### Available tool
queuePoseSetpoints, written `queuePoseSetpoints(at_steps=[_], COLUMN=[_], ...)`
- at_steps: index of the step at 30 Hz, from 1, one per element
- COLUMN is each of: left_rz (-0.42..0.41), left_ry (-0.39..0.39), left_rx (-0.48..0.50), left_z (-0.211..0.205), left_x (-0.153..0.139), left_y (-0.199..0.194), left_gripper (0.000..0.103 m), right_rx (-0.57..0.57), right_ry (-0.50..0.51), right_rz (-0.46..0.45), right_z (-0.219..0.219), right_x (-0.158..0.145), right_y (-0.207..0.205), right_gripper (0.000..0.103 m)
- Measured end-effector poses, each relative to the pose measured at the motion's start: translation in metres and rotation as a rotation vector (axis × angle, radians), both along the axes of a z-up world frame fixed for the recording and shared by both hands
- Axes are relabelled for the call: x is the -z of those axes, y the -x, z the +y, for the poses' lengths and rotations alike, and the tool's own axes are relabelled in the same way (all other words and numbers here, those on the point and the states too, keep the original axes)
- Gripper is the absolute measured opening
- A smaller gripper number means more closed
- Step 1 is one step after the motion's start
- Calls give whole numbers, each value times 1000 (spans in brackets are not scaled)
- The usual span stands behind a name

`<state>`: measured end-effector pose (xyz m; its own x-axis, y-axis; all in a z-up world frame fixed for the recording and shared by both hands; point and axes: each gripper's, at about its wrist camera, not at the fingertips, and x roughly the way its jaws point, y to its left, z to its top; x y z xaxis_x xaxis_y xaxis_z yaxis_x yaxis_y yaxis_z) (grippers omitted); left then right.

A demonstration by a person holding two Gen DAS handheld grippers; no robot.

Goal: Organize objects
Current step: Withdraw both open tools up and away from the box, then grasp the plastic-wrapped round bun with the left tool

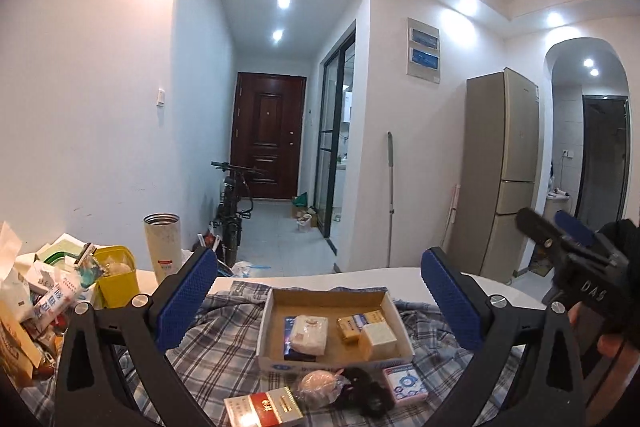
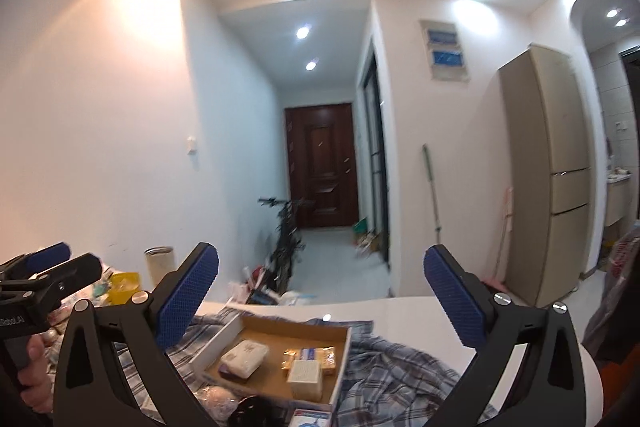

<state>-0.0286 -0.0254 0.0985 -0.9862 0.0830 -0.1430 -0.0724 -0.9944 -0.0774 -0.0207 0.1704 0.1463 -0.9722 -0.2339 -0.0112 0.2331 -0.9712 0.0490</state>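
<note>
A shallow cardboard tray (image 1: 269,311) (image 2: 343,355) sits on a plaid cloth (image 1: 224,343) on the white table. It holds a white packet (image 1: 309,334) (image 2: 245,353), a gold box (image 1: 347,329) and a cream box (image 1: 378,339) (image 2: 306,379). In front of it lie a red cigarette pack (image 1: 266,409), a wrapped round item (image 1: 318,383), a black hair tie (image 1: 362,393) and a pink box (image 1: 404,383). My left gripper (image 1: 320,291) is open and empty above the tray. My right gripper (image 2: 322,301) is open and empty, raised over the tray; it also shows in the left wrist view (image 1: 554,227).
A pile of packets (image 1: 44,291), a yellow container (image 1: 116,275) and a steel tumbler (image 1: 162,241) stand at the table's left. Beyond the table's far edge (image 2: 400,303) are a bicycle (image 1: 234,211), a hallway door and a fridge (image 1: 504,171).
</note>
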Motion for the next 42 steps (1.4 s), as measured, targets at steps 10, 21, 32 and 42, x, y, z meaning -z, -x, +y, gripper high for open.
queuePoseSetpoints(at_steps=[10, 21, 32, 42], left_rz=[-93, -186, -304, -406], left_ry=[-30, -40, -44, -9], left_rx=[23, 23, 38, 49], left_z=[-9, -10, 1, 4], left_x=[27, 45, 57, 115], left_y=[20, 39, 75, 106], left_gripper=[103, 103, 103, 103], right_rx=[-25, -40, -36, -62], right_ry=[-26, -13, 31, 67], right_rz=[-66, -127, -173, -329], right_z=[-5, 0, 9, 10], right_x=[22, 41, 53, 83], right_y=[15, 31, 42, 72], right_gripper=[103, 103, 103, 103])
